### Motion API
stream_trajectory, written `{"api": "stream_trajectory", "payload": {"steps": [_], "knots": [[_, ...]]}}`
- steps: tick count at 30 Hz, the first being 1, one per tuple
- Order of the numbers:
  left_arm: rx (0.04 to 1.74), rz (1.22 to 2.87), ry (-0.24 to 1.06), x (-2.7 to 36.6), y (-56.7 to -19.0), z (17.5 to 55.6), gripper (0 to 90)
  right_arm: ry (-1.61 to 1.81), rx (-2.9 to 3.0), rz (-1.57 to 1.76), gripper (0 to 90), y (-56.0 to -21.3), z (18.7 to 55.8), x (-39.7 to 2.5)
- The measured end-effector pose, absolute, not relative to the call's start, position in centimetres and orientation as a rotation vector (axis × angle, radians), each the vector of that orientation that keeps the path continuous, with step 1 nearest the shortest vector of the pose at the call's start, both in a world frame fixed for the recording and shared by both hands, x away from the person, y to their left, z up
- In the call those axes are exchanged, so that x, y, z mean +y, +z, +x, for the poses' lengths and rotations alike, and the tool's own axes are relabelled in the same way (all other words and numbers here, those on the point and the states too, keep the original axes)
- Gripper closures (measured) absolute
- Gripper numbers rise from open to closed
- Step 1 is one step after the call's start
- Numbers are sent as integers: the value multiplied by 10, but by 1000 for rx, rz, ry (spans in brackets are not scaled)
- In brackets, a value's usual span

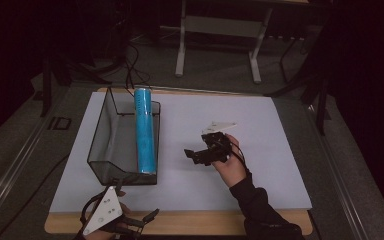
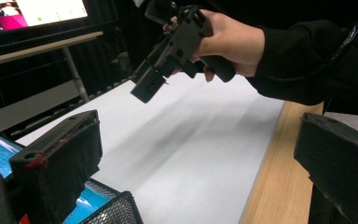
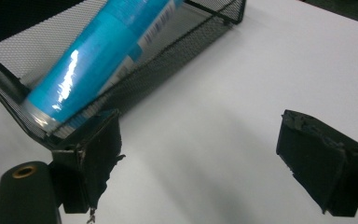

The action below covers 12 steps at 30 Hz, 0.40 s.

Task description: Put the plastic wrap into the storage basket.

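A white sheet (image 1: 230, 150) covers most of the wooden table (image 1: 205, 222), whose bare edge shows along the near side. On the sheet's left half, toward nine o'clock from its middle, stands a black wire-mesh basket (image 1: 100, 145), its long side running from six toward twelve o'clock. A blue cylinder (image 1: 145, 130) lies inside along the basket's right wall, its far end resting on the rim at about twelve o'clock; in the right gripper view its near end (image 3: 42, 116) sits low against the mesh wall. The right gripper (image 1: 196, 155), held in the person's right hand (image 1: 232, 167), hangs above the sheet just past its middle, pointing toward nine o'clock at the basket, jaws spread wide and empty. The left gripper (image 1: 147, 217) sits at six o'clock of the basket, over the table edge; it is dim from above, but its own view shows the jaws parted, nothing between them.
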State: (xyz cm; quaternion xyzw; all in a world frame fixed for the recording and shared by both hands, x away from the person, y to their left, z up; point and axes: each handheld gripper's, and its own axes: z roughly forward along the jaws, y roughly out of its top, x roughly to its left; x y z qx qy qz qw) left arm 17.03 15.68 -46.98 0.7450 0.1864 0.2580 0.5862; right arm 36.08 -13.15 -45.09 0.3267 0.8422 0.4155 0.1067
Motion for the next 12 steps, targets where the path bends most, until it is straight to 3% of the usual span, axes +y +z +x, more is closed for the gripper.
{"api": "stream_trajectory", "payload": {"steps": [12], "knots": [[427, 1735, 592, 157, -469, 169, 15, 1188, 2493, 947, 140, -465, 363, -143]]}}
